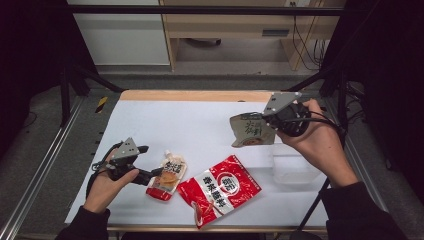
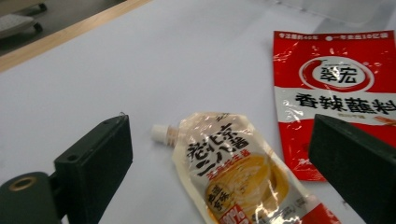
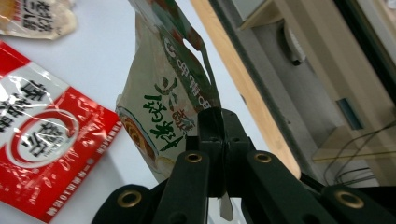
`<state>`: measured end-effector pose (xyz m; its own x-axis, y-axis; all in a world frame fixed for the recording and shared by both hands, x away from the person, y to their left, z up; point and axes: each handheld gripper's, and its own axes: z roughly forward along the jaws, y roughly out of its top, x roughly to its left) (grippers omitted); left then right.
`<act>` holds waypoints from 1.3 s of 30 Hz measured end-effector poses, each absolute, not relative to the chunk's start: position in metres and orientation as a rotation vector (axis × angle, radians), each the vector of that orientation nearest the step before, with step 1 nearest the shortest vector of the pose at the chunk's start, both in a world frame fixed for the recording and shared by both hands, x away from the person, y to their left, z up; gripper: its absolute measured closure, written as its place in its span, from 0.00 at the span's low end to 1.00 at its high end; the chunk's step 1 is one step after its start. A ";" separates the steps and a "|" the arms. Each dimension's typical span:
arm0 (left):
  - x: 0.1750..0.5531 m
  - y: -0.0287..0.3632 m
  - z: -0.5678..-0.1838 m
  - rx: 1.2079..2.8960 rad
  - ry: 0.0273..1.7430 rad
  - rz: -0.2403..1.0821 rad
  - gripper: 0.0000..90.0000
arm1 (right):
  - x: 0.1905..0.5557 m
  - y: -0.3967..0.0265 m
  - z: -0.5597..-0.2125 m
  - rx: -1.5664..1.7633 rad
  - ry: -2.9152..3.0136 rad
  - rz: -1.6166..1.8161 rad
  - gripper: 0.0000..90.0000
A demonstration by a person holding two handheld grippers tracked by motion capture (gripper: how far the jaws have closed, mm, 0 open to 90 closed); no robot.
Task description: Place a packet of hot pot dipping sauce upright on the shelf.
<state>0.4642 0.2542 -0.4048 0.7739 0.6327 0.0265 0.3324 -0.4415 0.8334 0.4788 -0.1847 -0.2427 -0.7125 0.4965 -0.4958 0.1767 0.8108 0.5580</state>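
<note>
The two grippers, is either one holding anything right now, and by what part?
The right gripper is shut on the beige sauce packet, pinching its edge and holding it above the table. The left gripper is open, holding nothing, its jaws either side of the spouted pouch.

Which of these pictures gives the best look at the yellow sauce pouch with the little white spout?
The left gripper view: the spouted pouch lies close up between the open jaws, its white spout and black lettering sharp. The high view shows the whole pouch, but small, beside the red packet. The right gripper view catches just its corner.
</note>
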 end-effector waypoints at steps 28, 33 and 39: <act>0.437 0.287 -0.440 1.943 0.917 0.456 0.07 | 0.528 -0.269 -0.261 0.669 2.177 0.588 1.00; 0.437 0.290 -0.440 1.921 0.932 0.447 0.07 | 0.536 -0.278 -0.266 0.686 2.173 0.591 1.00; 0.438 0.290 -0.440 1.910 0.936 0.434 0.08 | 0.546 -0.291 -0.276 0.706 2.174 0.597 1.00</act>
